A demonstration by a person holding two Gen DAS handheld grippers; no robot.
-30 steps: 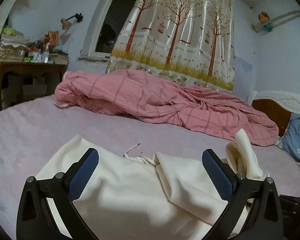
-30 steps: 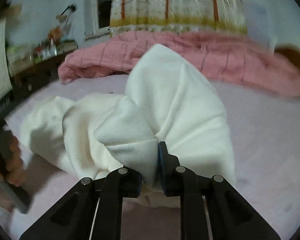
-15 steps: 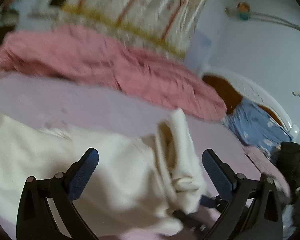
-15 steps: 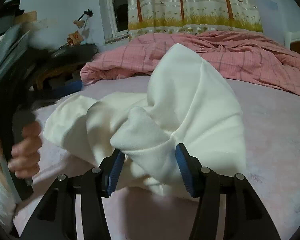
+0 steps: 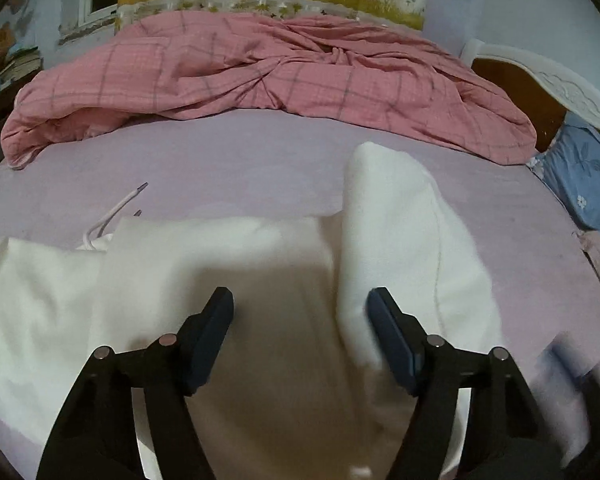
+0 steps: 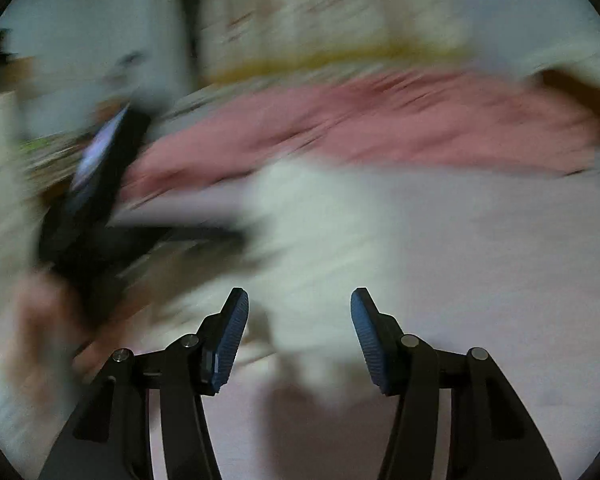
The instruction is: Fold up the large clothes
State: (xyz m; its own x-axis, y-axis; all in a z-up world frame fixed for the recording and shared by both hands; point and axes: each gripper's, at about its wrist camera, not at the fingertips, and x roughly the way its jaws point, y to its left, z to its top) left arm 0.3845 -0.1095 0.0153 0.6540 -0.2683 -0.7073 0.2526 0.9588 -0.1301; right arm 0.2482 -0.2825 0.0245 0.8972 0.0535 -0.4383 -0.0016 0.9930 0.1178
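Lilac bedsheet [image 5: 228,164] carries cream garment [image 5: 204,264] before pink quilt [image 5: 260,76].

We record the right gripper [image 6: 299,320] low in a heavily blurred frame, jaws parted, nothing between its blue ribbed pads [image 6: 231,340]. Beyond it we note a white garment [image 6: 320,240] heaped on the pale lilac bedsheet [image 6: 480,260], its shadow falling toward the camera. Behind lies a pink quilt [image 6: 380,128], with a curtain [image 6: 320,20] above. At left we list the left gripper [image 6: 96,208], dark and smeared, and a hand [image 6: 40,320] gripping it.
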